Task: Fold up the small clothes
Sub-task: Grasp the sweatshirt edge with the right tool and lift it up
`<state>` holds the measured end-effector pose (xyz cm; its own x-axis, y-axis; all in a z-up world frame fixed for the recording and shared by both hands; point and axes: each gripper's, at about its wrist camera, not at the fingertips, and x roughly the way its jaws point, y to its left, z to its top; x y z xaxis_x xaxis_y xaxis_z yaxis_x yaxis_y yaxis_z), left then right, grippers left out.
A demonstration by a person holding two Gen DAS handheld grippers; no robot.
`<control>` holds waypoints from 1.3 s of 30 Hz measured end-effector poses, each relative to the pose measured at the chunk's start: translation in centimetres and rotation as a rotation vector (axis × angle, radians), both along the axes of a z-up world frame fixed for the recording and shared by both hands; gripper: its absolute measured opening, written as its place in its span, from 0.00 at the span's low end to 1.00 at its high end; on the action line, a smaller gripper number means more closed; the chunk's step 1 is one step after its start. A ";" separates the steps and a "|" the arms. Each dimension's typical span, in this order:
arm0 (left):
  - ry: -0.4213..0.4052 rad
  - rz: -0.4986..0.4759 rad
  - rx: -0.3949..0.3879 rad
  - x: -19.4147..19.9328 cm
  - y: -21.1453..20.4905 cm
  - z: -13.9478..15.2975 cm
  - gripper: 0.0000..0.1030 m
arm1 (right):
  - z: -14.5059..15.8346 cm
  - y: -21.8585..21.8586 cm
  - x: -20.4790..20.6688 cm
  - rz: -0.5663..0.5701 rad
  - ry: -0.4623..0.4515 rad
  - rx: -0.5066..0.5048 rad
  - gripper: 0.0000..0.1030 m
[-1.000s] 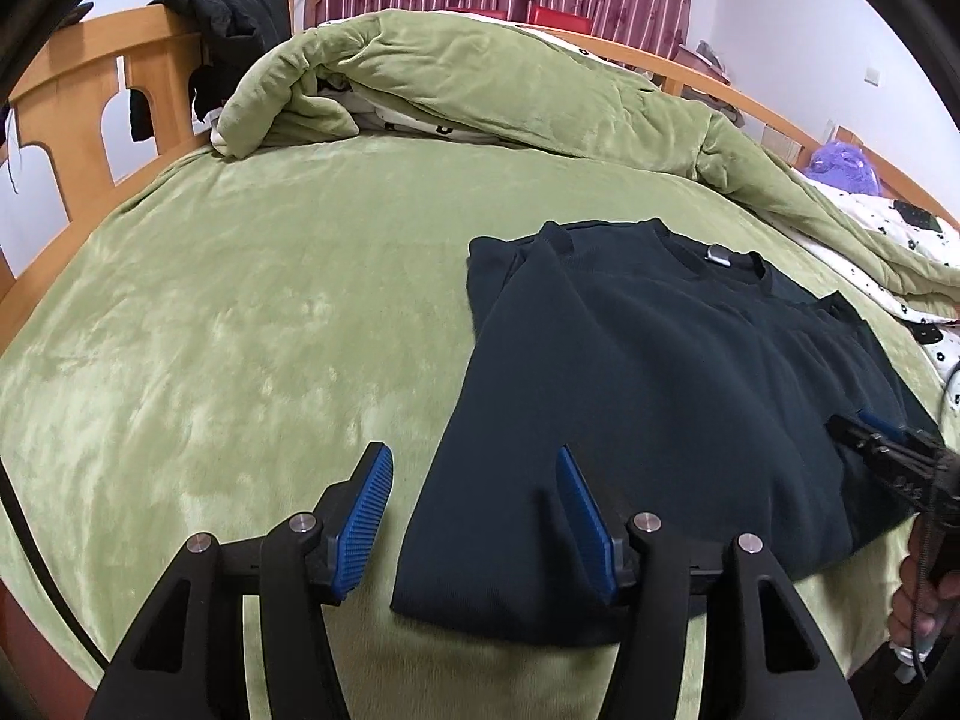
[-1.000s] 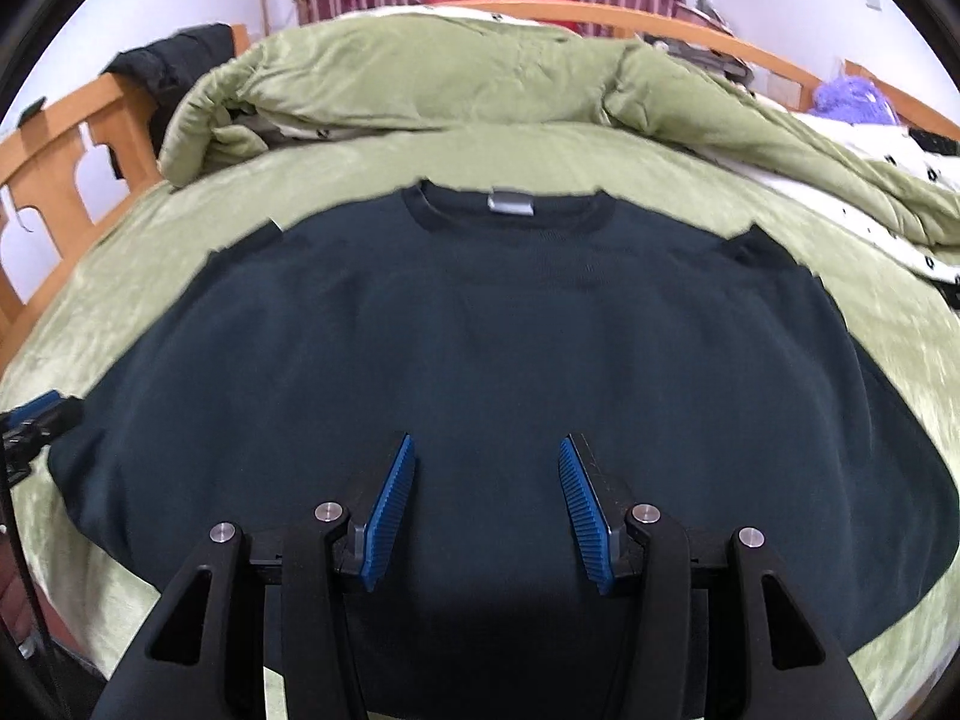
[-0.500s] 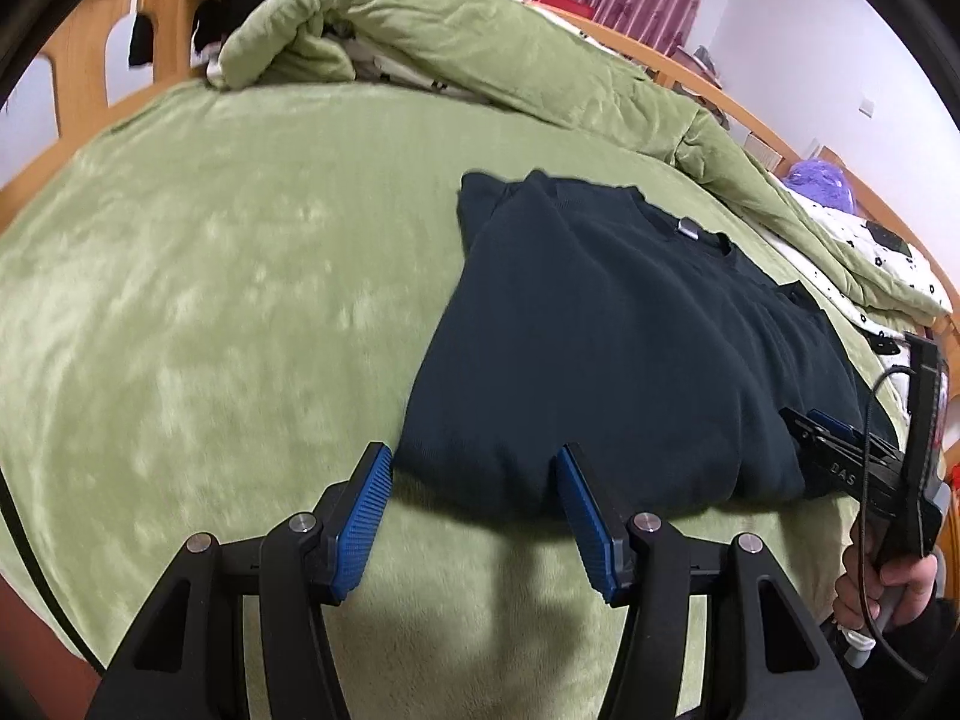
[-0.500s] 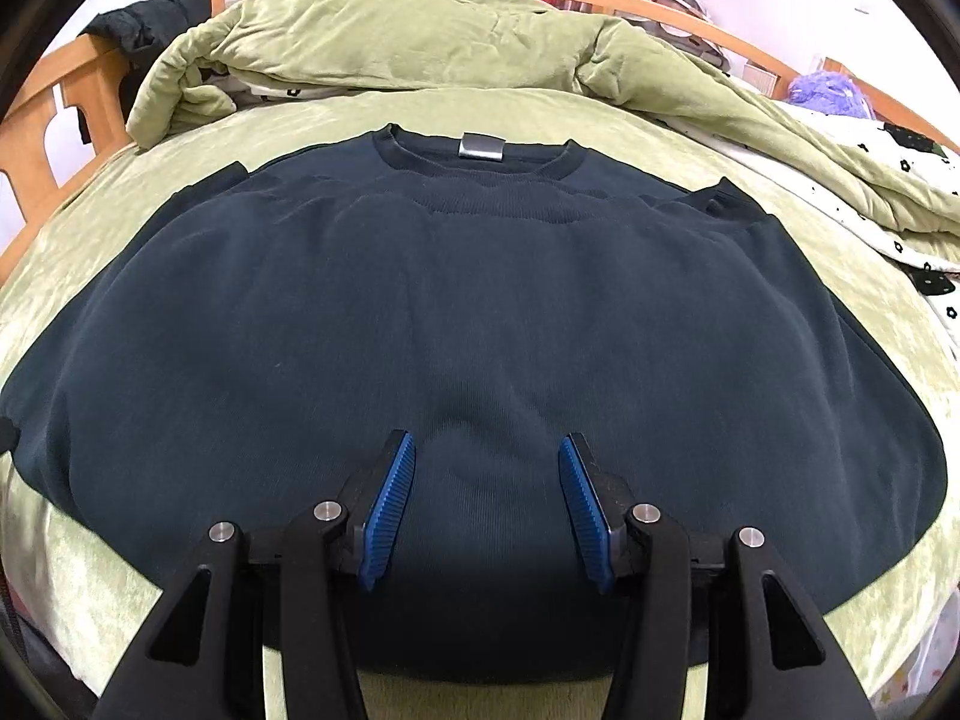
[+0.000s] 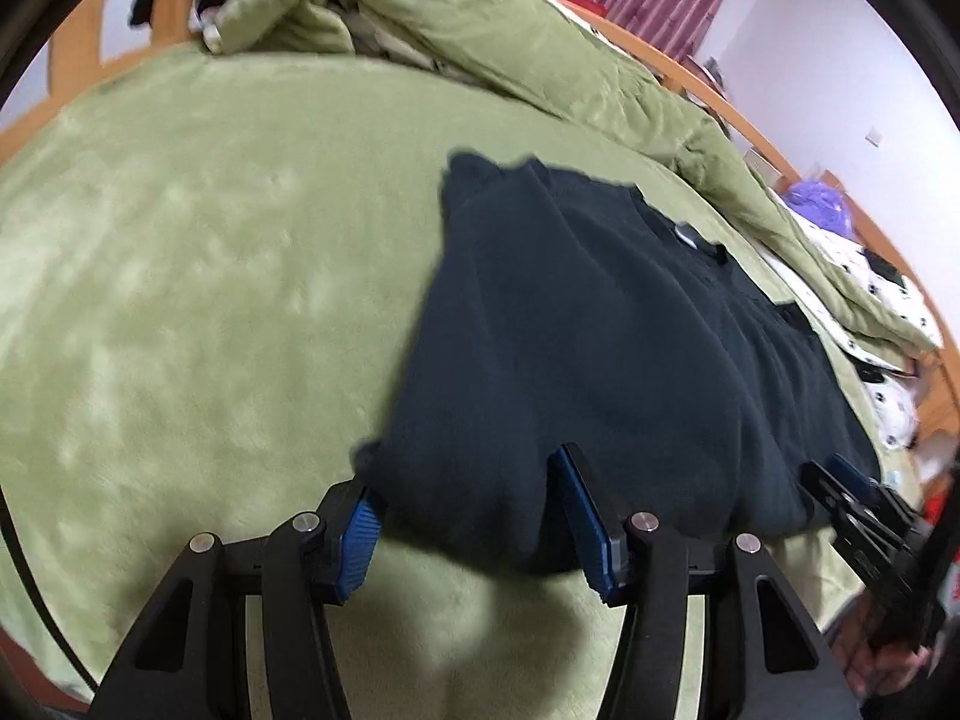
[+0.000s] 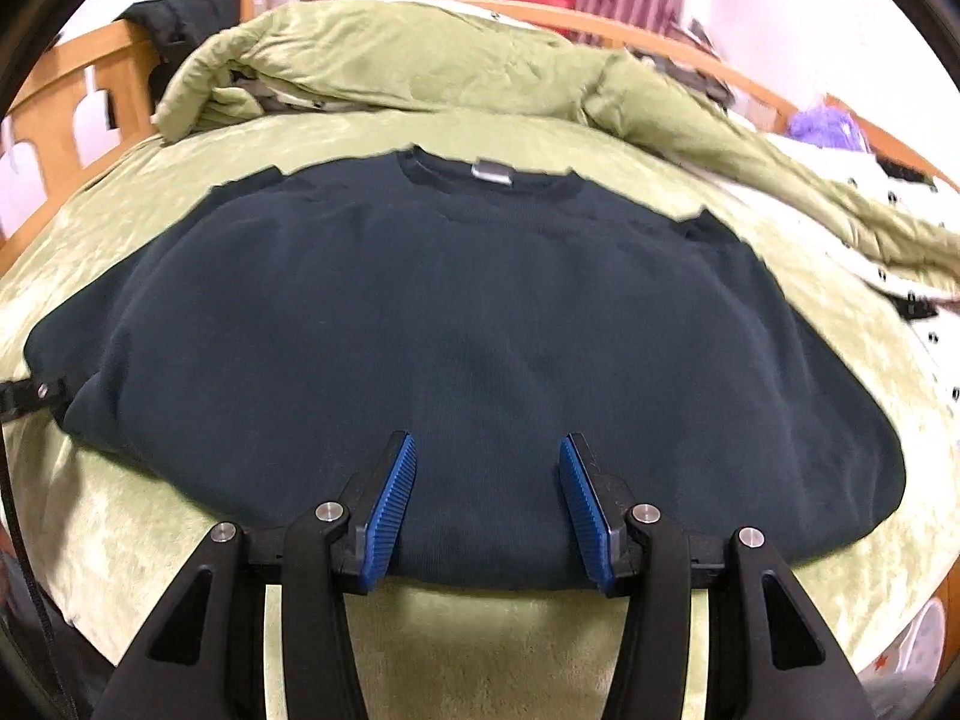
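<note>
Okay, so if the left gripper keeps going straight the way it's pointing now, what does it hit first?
Most likely the bottom hem of the dark sweater. The left gripper points down at that edge with open jaws straddling it, nothing else between. Depth is hard to judge; it may already be brushing the green blanket.

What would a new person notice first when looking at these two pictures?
First, the dark sweater, spread flat in the middle of the green bedspread, collar away from the cameras. Next, both grippers at its near hem with blue-padded jaws open: the left gripper at the hem's left corner, the right gripper near the middle. Behind lies a bunched green quilt.
</note>
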<state>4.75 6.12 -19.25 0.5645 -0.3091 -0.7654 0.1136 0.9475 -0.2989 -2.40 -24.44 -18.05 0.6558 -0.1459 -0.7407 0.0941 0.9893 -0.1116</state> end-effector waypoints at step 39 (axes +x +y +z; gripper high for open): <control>-0.102 0.128 0.194 3.0 5.7 5.2 0.63 | 11.0 8.1 5.4 0.164 -0.233 0.205 0.19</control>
